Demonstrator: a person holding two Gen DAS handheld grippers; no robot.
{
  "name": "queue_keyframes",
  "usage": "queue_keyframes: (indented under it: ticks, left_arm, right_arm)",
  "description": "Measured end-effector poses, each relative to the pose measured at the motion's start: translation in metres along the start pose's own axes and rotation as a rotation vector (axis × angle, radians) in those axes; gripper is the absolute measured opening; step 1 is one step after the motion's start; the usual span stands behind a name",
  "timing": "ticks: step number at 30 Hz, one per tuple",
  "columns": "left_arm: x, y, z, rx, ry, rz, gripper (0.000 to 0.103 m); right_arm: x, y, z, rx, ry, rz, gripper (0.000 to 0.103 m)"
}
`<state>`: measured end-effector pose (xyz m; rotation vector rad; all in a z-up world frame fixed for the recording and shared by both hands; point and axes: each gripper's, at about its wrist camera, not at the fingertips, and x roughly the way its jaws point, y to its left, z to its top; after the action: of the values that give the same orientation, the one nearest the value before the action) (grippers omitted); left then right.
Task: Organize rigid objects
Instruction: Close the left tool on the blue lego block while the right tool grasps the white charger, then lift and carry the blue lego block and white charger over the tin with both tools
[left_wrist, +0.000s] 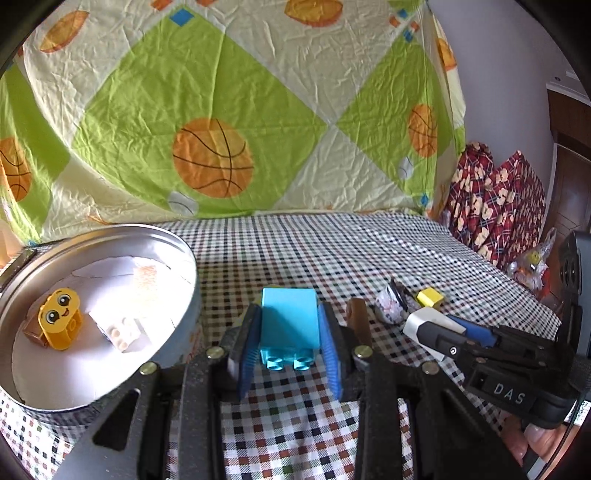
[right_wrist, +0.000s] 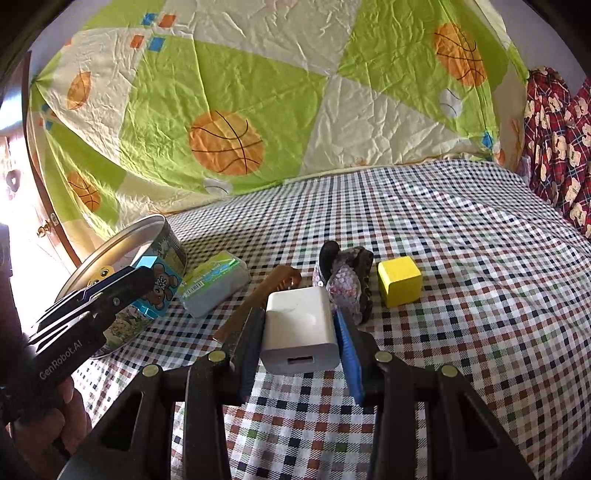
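My left gripper (left_wrist: 290, 314) is shut on a turquoise toy brick (left_wrist: 290, 325), held just above the checked cloth and right of the round metal tin (left_wrist: 173, 240). In the tin lie a yellow face brick (left_wrist: 59, 317) and a white brick (left_wrist: 123, 332). My right gripper (right_wrist: 300, 317) is shut on a white USB charger (right_wrist: 299, 332), lifted slightly off the cloth. On the cloth beyond it are a yellow cube (right_wrist: 399, 280), a patterned hair clip (right_wrist: 347, 280), a brown comb (right_wrist: 258, 299) and a grey-green box (right_wrist: 212, 282). The left gripper (right_wrist: 125, 280) shows beside the tin (right_wrist: 147, 236).
A green and cream basketball-print quilt (left_wrist: 221, 110) rises behind the checked bed surface (right_wrist: 461, 240). Red patterned cushions (left_wrist: 491, 199) stand at the right end. A person's hand (right_wrist: 55, 424) holds the left tool. Bare cloth stretches right of the yellow cube.
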<state>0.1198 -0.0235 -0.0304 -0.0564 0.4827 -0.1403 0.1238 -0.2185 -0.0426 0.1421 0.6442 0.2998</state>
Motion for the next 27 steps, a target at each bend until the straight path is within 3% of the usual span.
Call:
queue_keyframes:
  ticks: [8, 15, 27]
  left_arm:
    - [-0.011, -0.006, 0.0, 0.033, -0.062, 0.029, 0.03]
    - [-0.019, -0.008, -0.001, 0.043, -0.102, 0.049, 0.03]
    - [-0.026, -0.007, -0.002, 0.035, -0.136, 0.065, 0.03]
  right_arm:
    - [-0.011, 0.005, -0.003, -0.011, -0.068, 0.015, 0.041]
    - [-0.031, 0.011, -0.009, -0.034, -0.185, 0.012, 0.041]
    - [-0.043, 0.011, -0.012, -0.041, -0.256, 0.008, 0.041]
